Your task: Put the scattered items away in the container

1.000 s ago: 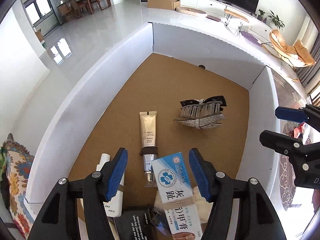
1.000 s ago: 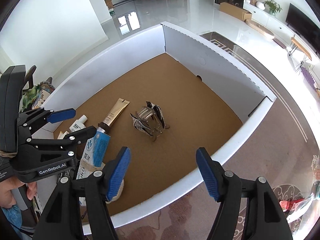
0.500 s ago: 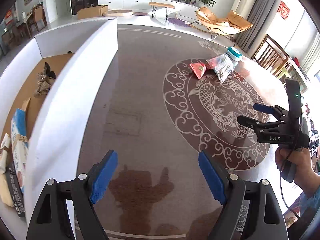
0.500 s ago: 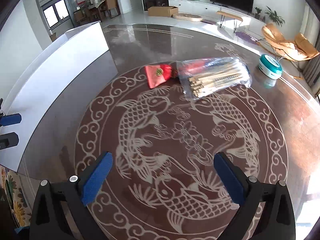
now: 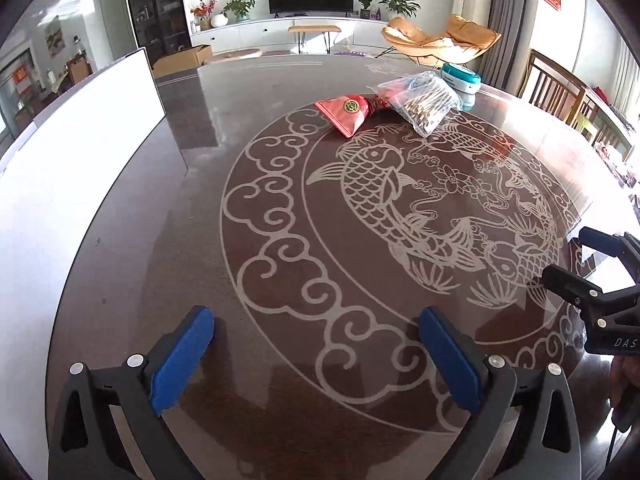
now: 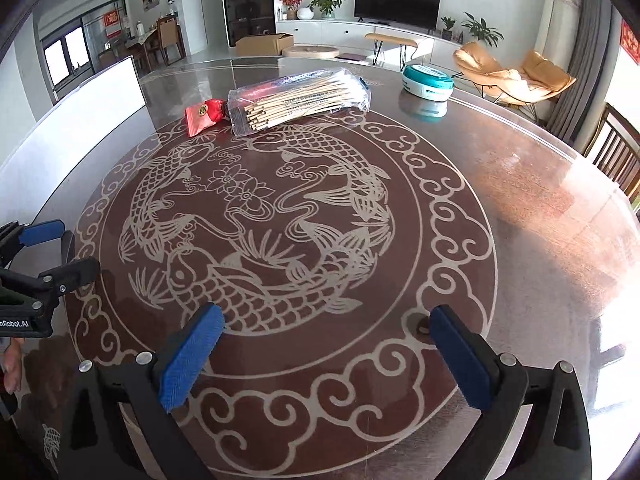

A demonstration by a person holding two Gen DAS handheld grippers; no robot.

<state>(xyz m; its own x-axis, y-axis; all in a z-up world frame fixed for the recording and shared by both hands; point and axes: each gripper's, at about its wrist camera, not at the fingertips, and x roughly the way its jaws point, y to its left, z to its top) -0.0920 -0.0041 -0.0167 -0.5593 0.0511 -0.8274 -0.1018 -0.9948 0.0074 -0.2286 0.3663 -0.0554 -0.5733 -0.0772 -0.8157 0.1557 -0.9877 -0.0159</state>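
A red pouch [image 5: 347, 114] [image 6: 204, 116], a clear bag of wooden sticks [image 5: 424, 100] [image 6: 300, 100] and a teal round tin [image 5: 462, 80] [image 6: 427, 80] lie at the far side of the round table [image 5: 280, 240]. The white box [image 5: 80, 152] [image 6: 80, 120] stands along the table's left edge, its inside hidden. My left gripper [image 5: 316, 314] [image 6: 74, 245] hovers over the near part of the table, jaws opening wide, nothing between them. My right gripper [image 6: 327, 312] [image 5: 568, 256] is to its right, open and empty, also well short of the items.
The dark glossy table carries a pale fish pattern [image 6: 248, 232]. Wooden chairs [image 5: 560, 88] stand beyond its right rim, and a tan lounge chair [image 6: 516, 74] sits further back. A hand [image 6: 10, 356] holds the left gripper at the picture's edge.
Both grippers have swung away from above the box to over the patterned table, and their jaws have spread wider. The box's contents have left the view; the pouch, stick bag and tin appeared.
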